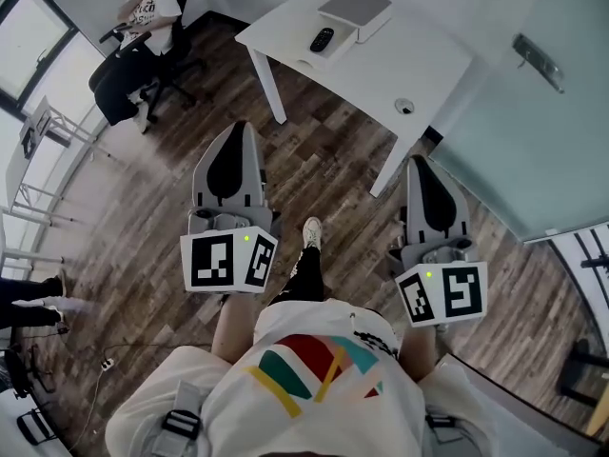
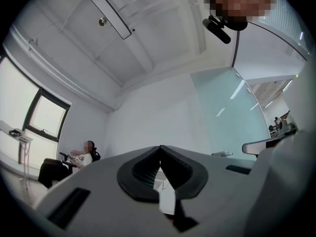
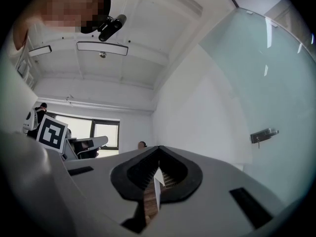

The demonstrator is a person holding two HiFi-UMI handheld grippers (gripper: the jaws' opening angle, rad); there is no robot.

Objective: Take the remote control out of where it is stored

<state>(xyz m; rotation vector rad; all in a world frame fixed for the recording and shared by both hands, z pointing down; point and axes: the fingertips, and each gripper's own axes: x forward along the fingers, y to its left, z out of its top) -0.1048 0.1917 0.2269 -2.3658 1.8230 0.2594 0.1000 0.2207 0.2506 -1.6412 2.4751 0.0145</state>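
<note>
A black remote control [image 1: 322,39] lies on a white tray-like base beside a flat grey box [image 1: 354,9], at the far end of a white table [image 1: 428,60] in the head view. Both grippers hang over the wooden floor, well short of the table and pointing toward it. The left gripper [image 1: 242,128] has its jaws together with nothing between them, and its own view [image 2: 159,148] shows the tips meeting. The right gripper [image 1: 420,161] is also shut and empty, its tips touching [image 3: 158,147]. Neither gripper view shows the remote.
A person sits on an office chair [image 1: 143,27] at the far left. A frosted glass wall with a metal handle [image 1: 539,62] runs along the right. A small round fitting [image 1: 404,107] sits on the table's near corner. My shoe [image 1: 311,231] is on the floor between the grippers.
</note>
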